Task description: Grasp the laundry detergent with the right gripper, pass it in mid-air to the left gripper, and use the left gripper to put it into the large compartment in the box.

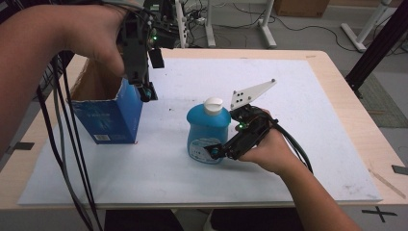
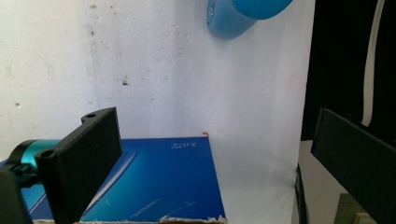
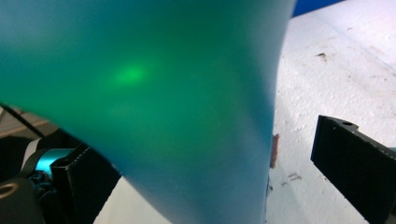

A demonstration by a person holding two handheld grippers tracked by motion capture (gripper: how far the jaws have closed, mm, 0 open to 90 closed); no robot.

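Right tongs (image 1: 215, 152) straddle 1 blue bottle (image 1: 208, 130); 1 blue box (image 1: 111, 115) nearby.

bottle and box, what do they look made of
Bottle: looks like translucent blue plastic, smooth and slightly glossy; light glows through it in the right gripper view, and its white cap looks like opaque plastic. Box: seemingly cardboard with a printed blue outer face; the inside is plain brown and the top edge looks rough and frayed in the left gripper view.

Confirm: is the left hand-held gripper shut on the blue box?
No: in the left gripper view the left hand-held gripper has its jaws wide apart above the blue box, gripping nothing.
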